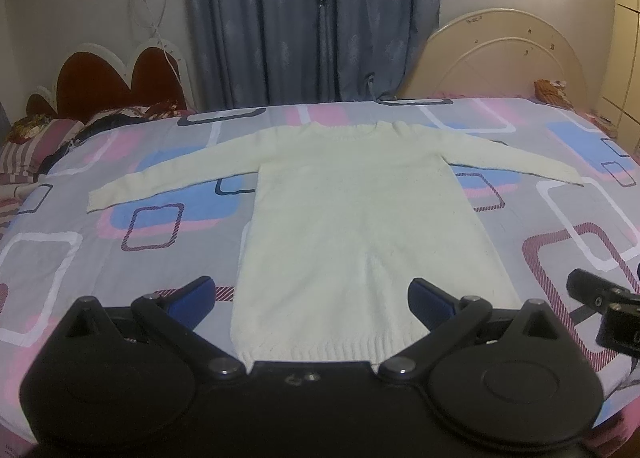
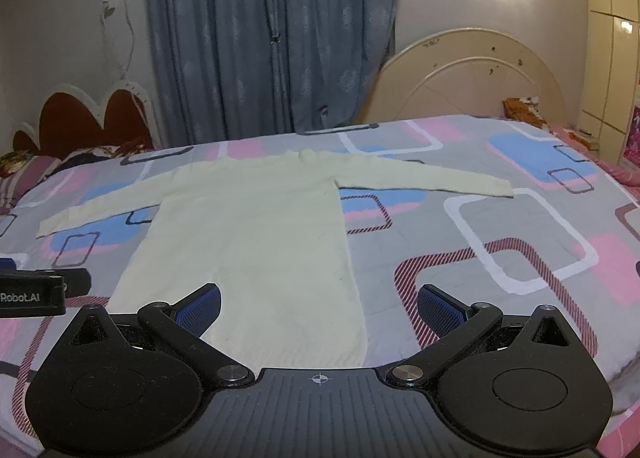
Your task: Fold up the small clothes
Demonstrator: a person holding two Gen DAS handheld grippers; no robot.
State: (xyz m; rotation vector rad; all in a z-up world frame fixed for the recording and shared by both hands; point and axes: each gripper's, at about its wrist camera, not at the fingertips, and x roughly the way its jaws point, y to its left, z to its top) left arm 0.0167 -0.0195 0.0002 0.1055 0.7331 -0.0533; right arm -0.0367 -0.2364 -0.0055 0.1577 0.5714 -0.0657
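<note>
Sweater (image 1: 360, 225), cream knit, lies flat on the bed (image 1: 60, 258), hem at the near edge, neck toward the far edge by the curtain (image 1: 312, 17), both sleeves out sideways. No fold made yet, by the look of it. Left tool (image 1: 310, 300) spread wide, nothing pinched, hovering over the hem w/ one finger off the left side of the body. Right tool (image 2: 318, 312) also spread, empty, straddling the hem's right corner. Risks, imo: knit is floppy, so a pinch may catch only the top layer; uneven lift btw tools would skew the fold; sleeve could drag and bunch on the bedsheet.
</note>
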